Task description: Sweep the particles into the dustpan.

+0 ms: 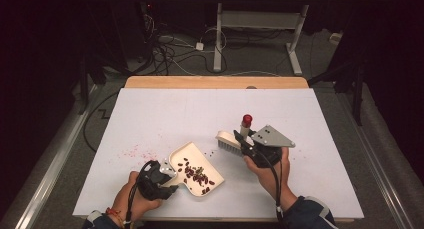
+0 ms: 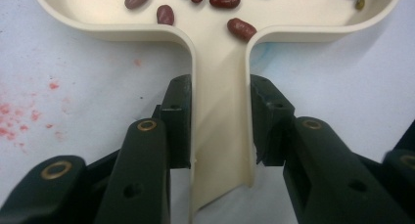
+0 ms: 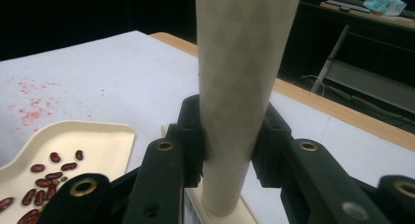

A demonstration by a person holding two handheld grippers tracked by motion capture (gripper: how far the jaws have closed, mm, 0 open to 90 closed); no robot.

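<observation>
Left gripper (image 2: 220, 121) clamps the dustpan (image 1: 196, 170) handle, pan flat on the table (image 1: 165, 114) (beans (image 1: 196, 175) inside). Right gripper (image 3: 227, 136) clenches the brush (image 1: 231, 140) handle, brush just right of the pan.

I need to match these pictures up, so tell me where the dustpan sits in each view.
High view: the dustpan lies low and centre on the white table, its handle toward the left gripper.
Left gripper view: its handle runs up between the jaws and its tray crosses the top.
Right gripper view: lower left corner.
Shared landmark: the red beans in its tray.
</observation>
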